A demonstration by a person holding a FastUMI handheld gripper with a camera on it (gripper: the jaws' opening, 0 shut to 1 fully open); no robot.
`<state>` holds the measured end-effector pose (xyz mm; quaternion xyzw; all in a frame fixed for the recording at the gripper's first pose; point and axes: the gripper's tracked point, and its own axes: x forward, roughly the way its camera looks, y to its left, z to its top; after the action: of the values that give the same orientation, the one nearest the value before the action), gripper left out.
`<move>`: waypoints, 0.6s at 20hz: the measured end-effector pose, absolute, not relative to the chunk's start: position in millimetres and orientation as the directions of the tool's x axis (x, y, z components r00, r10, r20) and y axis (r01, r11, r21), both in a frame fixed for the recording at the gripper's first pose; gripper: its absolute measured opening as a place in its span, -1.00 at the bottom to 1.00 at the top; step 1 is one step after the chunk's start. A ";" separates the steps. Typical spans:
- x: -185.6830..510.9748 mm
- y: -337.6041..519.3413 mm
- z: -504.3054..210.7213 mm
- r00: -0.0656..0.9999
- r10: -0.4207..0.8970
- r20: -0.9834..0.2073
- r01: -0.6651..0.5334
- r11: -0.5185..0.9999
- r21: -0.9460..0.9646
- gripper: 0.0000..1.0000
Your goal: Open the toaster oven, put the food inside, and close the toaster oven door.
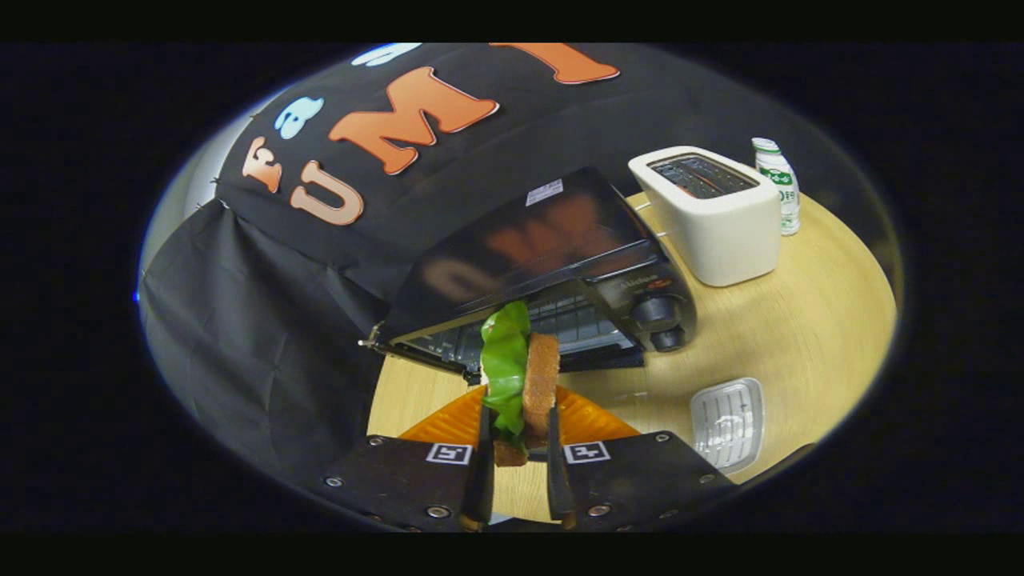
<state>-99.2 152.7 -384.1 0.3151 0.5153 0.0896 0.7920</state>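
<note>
- On the round wooden table (808, 336), things run left to right from the oven to the bottle.
- At about ten o'clock from the fingers hangs the booth's black cloth (256, 336), falling past the table's left edge.
- Just ahead of the fingers, at twelve o'clock, stands the black oven (552, 264). Its door (448, 352) hangs open toward the gripper, and the wire rack (576, 320) shows inside. Its two knobs (660, 320) sit at the oven's right end.
- The gripper (516, 436) holds the sandwich (522, 376) upright: a slice of brown bread with green lettuce against its left face. Both fingers press on its lower part, one on each side, so the jaws stand narrow, closed on the food.
- The sandwich's top reaches up in front of the oven's open mouth; whether it is past the door's edge, I cannot tell.
- Under the sandwich, behind the fingers, lies an orange plate (448, 420) on the table, just in front of the door.
- At two o'clock from the fingers a clear ribbed tray (728, 420) lies flat on the wood, apart from the oven.
- At one o'clock, beyond the oven's right end, stands a white toaster (720, 232), its slots facing up.
- Just right of the toaster stands a small white bottle (780, 188) with a green label, near the table's far rim.
</note>
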 end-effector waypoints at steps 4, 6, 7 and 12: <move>-85.6 186.9 -401.8 0.469 0.481 -0.741 0.232 0.742 0.629 -0.45; -83.5 203.8 -412.8 0.459 0.483 -0.746 0.252 0.734 0.630 -0.45; -80.6 210.8 -415.4 0.465 0.489 -0.738 0.256 0.723 0.641 -0.45; -66.9 228.6 -423.4 0.489 0.508 -0.709 0.319 0.652 0.688 -0.45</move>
<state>-66.9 228.6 -423.4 0.4122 0.5015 0.0624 0.7581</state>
